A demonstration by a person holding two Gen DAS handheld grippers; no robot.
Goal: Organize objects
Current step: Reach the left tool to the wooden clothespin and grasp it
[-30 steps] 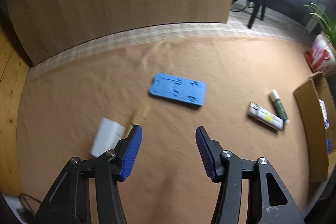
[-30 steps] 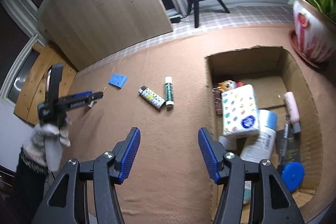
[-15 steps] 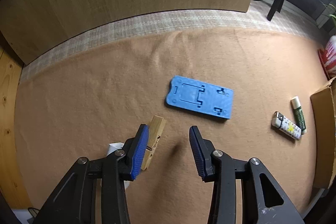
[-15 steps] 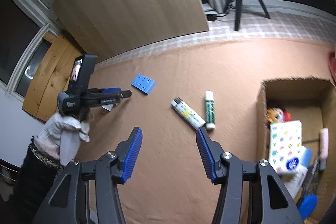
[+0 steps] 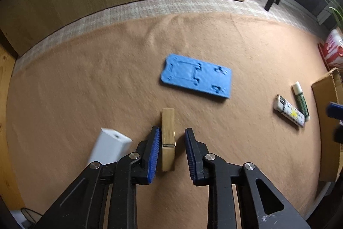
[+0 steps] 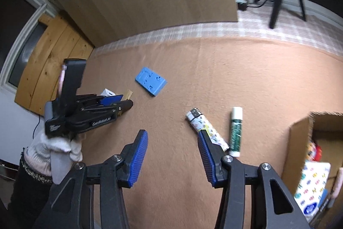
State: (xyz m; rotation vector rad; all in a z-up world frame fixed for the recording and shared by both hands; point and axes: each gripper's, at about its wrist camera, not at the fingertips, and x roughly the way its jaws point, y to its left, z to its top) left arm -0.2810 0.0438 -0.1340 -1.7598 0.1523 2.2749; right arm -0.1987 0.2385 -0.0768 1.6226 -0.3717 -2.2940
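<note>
A wooden clothespin (image 5: 167,136) lies on the tan cloth between the fingers of my left gripper (image 5: 172,134). The left pad touches it and the right pad stands a little apart, so the jaws are narrowed but open. In the right wrist view the clothespin's tip (image 6: 128,94) shows behind the left gripper (image 6: 120,103). My right gripper (image 6: 172,141) is open and empty above the cloth. Its right fingertip (image 6: 203,138) overlaps the near end of a patterned lighter (image 6: 205,128).
A blue plastic plate (image 5: 197,78) (image 6: 151,84) lies beyond the clothespin. A white block (image 5: 109,147) lies left of it. A green glue stick (image 6: 235,130) (image 5: 301,100) lies beside the lighter (image 5: 289,111). A cardboard box (image 6: 300,143) with several items stands at the right.
My left gripper moved forward around the clothespin and its jaws narrowed on it. My right gripper swung left and down towards the lighter and glue stick, away from the box.
</note>
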